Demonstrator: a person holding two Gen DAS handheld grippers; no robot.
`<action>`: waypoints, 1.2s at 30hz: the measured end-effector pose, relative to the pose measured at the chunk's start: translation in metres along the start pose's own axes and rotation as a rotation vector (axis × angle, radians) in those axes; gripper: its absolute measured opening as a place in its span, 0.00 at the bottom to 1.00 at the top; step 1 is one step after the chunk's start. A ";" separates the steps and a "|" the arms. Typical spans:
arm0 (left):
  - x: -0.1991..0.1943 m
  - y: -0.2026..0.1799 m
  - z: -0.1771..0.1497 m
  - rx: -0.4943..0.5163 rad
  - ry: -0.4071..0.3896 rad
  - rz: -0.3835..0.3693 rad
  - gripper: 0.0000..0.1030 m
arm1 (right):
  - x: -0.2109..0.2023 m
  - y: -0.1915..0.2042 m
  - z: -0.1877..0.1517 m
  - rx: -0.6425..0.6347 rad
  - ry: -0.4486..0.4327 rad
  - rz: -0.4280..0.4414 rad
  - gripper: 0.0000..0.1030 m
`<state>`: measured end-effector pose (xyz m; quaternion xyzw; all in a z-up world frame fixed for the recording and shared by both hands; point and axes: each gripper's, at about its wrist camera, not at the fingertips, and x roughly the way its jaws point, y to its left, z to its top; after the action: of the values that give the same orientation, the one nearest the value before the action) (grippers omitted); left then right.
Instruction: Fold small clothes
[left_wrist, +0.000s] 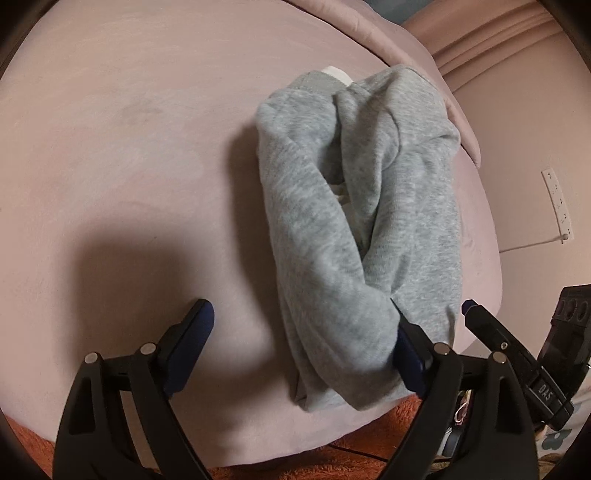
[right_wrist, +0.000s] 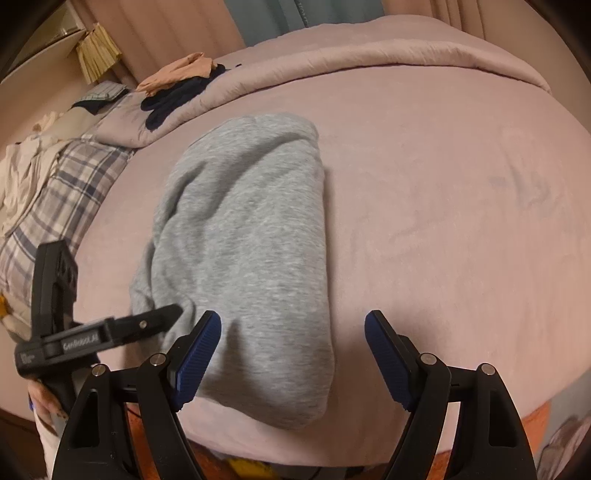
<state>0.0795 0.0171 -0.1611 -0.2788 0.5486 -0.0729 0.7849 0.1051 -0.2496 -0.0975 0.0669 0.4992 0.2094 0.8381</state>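
A grey fleece garment (left_wrist: 354, 221) lies bunched and folded lengthwise on the pink bed (left_wrist: 129, 147). My left gripper (left_wrist: 306, 332) is open; its right finger (left_wrist: 410, 354) touches the garment's near end, its left finger rests apart on the bed. In the right wrist view the same garment (right_wrist: 251, 236) lies ahead. My right gripper (right_wrist: 293, 343) is open, its jaws astride the garment's near end. The left gripper (right_wrist: 147, 321) shows at the garment's left edge there, and the right gripper (left_wrist: 491, 325) shows at the right of the left wrist view.
A pink duvet (right_wrist: 369, 51) is rolled along the far side of the bed. A plaid pillow (right_wrist: 55, 192) and loose dark and peach clothes (right_wrist: 177, 81) lie at the left. An orange rug (left_wrist: 369, 435) lies below the bed's near edge. A wall socket (left_wrist: 557, 203) is at right.
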 end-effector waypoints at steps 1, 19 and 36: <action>-0.001 0.001 -0.001 -0.005 -0.001 -0.003 0.88 | 0.000 -0.001 0.000 0.004 0.002 0.001 0.80; 0.013 -0.017 -0.009 0.070 0.014 -0.097 0.98 | 0.027 -0.019 0.002 0.138 0.052 0.151 0.90; 0.036 -0.055 0.022 0.145 -0.047 -0.096 0.49 | 0.070 -0.025 0.012 0.226 0.121 0.309 0.55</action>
<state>0.1235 -0.0359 -0.1572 -0.2488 0.5093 -0.1436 0.8112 0.1518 -0.2412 -0.1564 0.2236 0.5530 0.2816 0.7516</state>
